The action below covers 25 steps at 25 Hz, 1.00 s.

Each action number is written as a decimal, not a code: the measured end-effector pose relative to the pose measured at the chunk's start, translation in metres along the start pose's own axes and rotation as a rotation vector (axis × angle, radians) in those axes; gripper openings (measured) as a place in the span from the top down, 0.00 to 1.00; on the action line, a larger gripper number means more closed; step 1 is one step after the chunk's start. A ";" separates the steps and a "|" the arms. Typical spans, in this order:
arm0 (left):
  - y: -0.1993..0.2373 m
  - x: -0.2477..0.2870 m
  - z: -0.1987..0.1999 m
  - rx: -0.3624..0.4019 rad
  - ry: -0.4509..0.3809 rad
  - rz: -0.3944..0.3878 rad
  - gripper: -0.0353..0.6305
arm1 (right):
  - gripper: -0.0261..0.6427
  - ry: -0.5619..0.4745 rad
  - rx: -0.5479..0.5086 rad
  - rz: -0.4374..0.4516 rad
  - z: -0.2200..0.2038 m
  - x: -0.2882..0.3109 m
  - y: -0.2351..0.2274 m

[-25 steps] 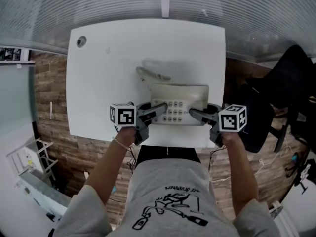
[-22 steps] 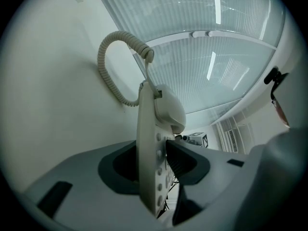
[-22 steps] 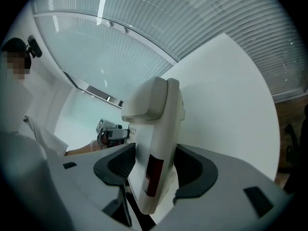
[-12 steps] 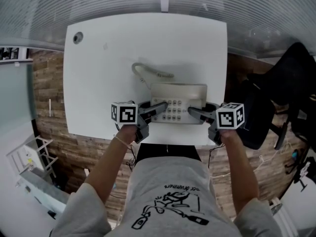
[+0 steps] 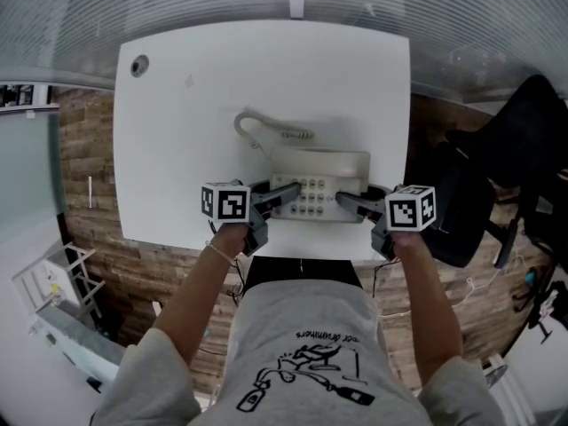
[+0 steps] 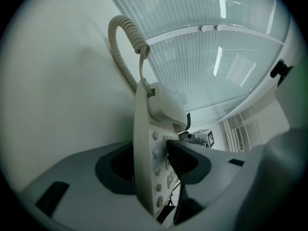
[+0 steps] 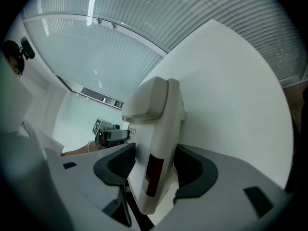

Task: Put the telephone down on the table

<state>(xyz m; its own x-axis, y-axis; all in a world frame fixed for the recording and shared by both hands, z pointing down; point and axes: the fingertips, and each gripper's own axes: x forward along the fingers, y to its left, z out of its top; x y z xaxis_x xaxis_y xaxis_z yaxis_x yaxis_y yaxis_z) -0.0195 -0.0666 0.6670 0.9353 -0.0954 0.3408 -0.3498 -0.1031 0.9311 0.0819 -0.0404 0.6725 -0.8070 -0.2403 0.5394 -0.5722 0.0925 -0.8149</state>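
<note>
At the left end of the one telephone (image 5: 319, 169) the left gripper (image 5: 288, 192) grips it with jaws just opening, the one white table (image 5: 195, 131) lies under the telephone, and the right gripper (image 5: 348, 202) squeezes its right end

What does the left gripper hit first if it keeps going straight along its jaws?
The telephone itself. One end already sits between the jaws of the left gripper, which are opening, so pushing on would likely seat that end deeper in the throat. The right gripper lies beyond it.
</note>
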 end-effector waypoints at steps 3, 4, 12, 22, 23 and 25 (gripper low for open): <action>0.001 0.001 0.000 0.006 -0.003 0.009 0.66 | 0.56 0.004 0.003 -0.010 0.000 0.000 0.000; 0.001 0.001 0.000 0.009 -0.005 0.011 0.66 | 0.56 0.004 0.005 -0.014 0.000 0.000 0.000; 0.004 0.001 0.001 0.039 -0.007 0.046 0.64 | 0.56 0.001 0.012 -0.037 0.000 0.000 -0.001; 0.012 -0.001 0.004 0.080 0.010 0.117 0.61 | 0.56 -0.004 0.016 -0.058 0.000 0.001 -0.002; 0.012 -0.001 0.004 0.081 0.014 0.123 0.61 | 0.56 -0.005 0.017 -0.060 0.001 0.001 -0.002; 0.011 -0.001 0.004 0.084 0.023 0.131 0.60 | 0.56 -0.006 0.017 -0.063 0.001 0.001 -0.001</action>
<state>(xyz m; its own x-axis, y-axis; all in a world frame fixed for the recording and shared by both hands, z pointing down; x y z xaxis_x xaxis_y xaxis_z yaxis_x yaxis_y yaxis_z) -0.0247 -0.0716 0.6763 0.8819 -0.0907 0.4626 -0.4714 -0.1734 0.8647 0.0823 -0.0418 0.6738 -0.7684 -0.2508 0.5888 -0.6195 0.0603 -0.7827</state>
